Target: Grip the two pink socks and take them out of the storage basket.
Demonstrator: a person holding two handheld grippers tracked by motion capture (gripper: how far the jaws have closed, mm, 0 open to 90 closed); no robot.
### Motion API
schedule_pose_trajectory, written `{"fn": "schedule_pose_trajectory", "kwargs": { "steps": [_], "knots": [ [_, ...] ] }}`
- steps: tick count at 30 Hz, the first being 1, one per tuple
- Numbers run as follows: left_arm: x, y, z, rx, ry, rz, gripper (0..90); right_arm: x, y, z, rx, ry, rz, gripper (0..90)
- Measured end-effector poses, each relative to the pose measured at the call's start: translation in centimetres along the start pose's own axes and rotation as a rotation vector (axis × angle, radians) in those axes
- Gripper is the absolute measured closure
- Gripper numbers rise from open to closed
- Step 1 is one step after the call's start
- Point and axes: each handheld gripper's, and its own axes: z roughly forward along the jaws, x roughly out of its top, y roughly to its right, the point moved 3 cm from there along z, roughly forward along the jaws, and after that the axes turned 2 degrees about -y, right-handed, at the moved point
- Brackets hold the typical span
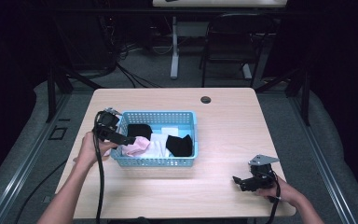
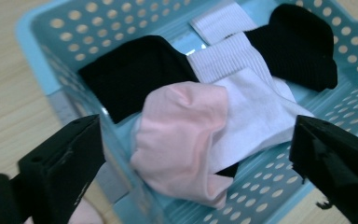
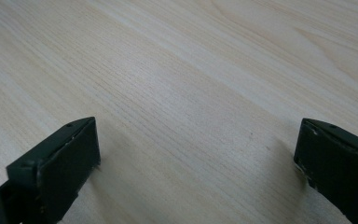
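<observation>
Left gripper poised over socks in the basket

High view: the left gripper [image 1: 129, 139] reaches over the blue basket [image 1: 156, 162]; the right gripper [image 1: 240, 182] rests apart, near the table [image 1: 223, 126] edge. Left gripper view: jaws wide around the pink sock [image 2: 182, 140]; best to lower and pinch only pink. Right gripper view: jaws wide, over bare wood.
</observation>
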Motion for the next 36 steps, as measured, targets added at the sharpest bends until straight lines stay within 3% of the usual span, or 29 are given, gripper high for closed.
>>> {"fn": "schedule_pose_trajectory", "kwargs": {
  "steps": [7, 18, 23, 25, 28, 29, 31, 36],
  "knots": [
    [0.0, 1.1, 2.8, -0.008, -0.088, 0.062, 22.2, 0.0, 0.0, 0.0, 0.0, 0.0, 0.0, 0.0],
    [-1.0, 0.5, 5.1, 0.021, -0.203, 0.043, 44.2, 0.0, 0.0, 0.0, 0.0, 0.001, -0.001, 0.0],
    [-1.3, 0.8, 5.8, 0.009, -0.251, 0.058, 61.4, 0.0, 0.0, 0.0, 0.0, 0.0, 0.0, 0.0],
    [-1.4, 0.8, 5.9, 0.015, -0.256, 0.056, 63.5, 0.0, 0.0, 0.0, 0.001, 0.002, -0.001, 0.0],
    [-1.4, 0.6, 5.9, 0.02, -0.26, 0.046, 76.3, 0.0, 0.0, 0.0, 0.0, 0.002, -0.001, 0.0],
    [-1.4, 0.6, 5.9, 0.018, -0.261, 0.046, 76.3, 0.0, 0.0, 0.0, 0.0, 0.002, -0.001, 0.0],
    [-1.4, 0.6, 5.9, 0.012, -0.257, 0.039, 87.6, 0.0, 0.0, 0.0, 0.0, 0.002, -0.001, 0.0],
    [-1.1, 0.6, 5.1, 0.009, -0.223, 0.047, 88.9, 0.0, 0.0, 0.0, 0.0, 0.002, -0.001, 0.0]
  ]
}}
